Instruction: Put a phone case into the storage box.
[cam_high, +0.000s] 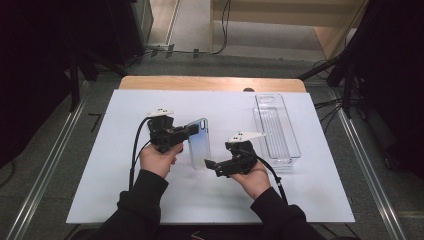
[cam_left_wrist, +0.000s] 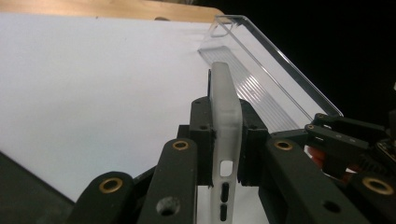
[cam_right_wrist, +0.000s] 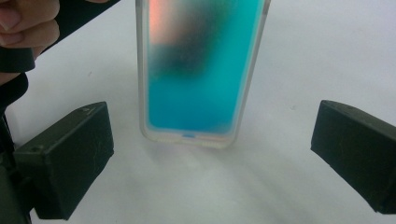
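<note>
presently, my left gripper (cam_high: 186, 131) clamps the phone case (cam_high: 198, 142) on edge above the white table (cam_high: 125, 165), my right gripper (cam_high: 212, 165) gapes just beside its lower end; next, likely carry to the clear tray (cam_high: 278, 131).

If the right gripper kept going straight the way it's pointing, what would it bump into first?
Most likely the phone case: it stands ahead of the right gripper, centred between its open fingers. How far off is hard to judge.
</note>
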